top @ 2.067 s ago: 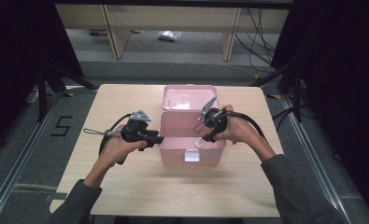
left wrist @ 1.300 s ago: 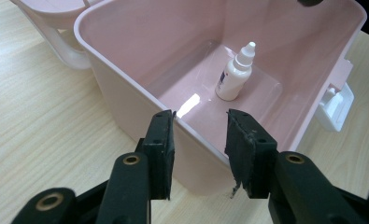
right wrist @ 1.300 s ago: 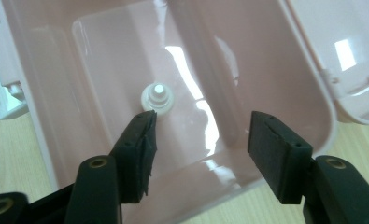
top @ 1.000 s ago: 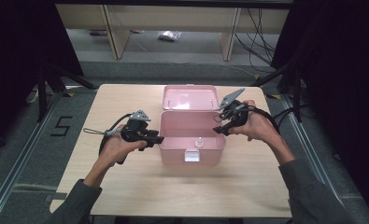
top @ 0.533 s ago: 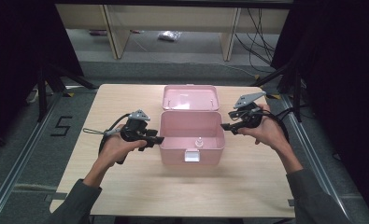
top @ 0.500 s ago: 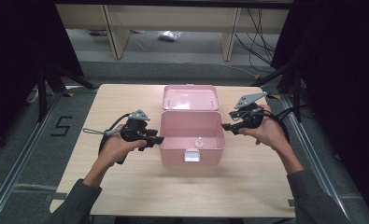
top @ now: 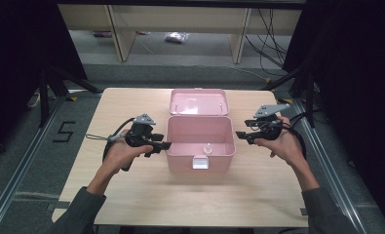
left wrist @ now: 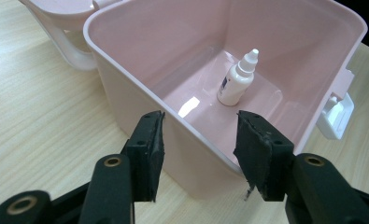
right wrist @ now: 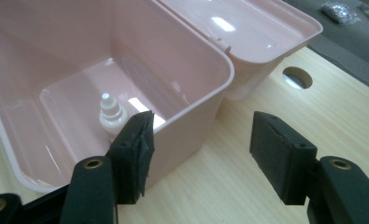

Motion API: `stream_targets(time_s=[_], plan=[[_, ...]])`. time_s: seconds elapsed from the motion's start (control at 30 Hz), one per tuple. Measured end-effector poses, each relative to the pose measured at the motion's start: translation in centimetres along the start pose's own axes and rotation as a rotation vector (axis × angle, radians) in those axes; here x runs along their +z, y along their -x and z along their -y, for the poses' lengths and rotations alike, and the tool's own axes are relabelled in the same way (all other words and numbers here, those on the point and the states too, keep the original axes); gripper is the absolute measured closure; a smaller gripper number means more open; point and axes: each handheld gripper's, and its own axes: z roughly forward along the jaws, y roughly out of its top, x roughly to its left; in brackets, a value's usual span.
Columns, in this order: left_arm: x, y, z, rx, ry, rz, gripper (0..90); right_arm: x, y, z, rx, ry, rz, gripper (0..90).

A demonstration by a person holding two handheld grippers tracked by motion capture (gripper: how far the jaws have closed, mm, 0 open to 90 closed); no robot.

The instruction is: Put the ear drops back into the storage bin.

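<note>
Right gripper (right wrist: 198, 154) jaws stood apart at bottom of frame, nothing between them but bare wooden table (right wrist: 247, 186). Open pink box (right wrist: 182, 70) filled upper left, small white bottle (right wrist: 111, 114) upright inside, partly behind one jaw. Lid (right wrist: 247, 32) lay back at upper right.

A box (top: 200, 141) is set mid-table (top: 131, 195), its lid (top: 198, 101) laid back behind it. A bottle (left wrist: 237, 78) is stood inside, near the front wall. The box is flanked by the grippers.
</note>
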Motion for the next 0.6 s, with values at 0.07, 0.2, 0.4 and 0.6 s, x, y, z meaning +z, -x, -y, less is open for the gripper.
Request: stream_targets(time_s=[0.07, 0.2, 0.4, 0.6], plan=[[0.0, -0.1, 0.0, 0.025, -0.023, 0.003, 51.9, 0.1, 0.1, 0.3, 0.011, -0.004, -0.004, 41.0], [0.1, -0.1, 0.0, 0.026, -0.031, 0.011, 54.1, 0.5, 0.4, 0.8, 0.045, -0.006, -0.002, 40.7], [0.3, 0.0, 0.0, 0.017, -0.012, 0.005, 58.8, 1.1, 1.0, 1.1, 0.086, 0.02, 0.02, 40.2], [0.2, 0.0, 0.0, 0.018, -0.013, 0.009, 59.6, 1.8, 1.7, 1.2, 0.101, 0.013, 0.028, 39.9]])
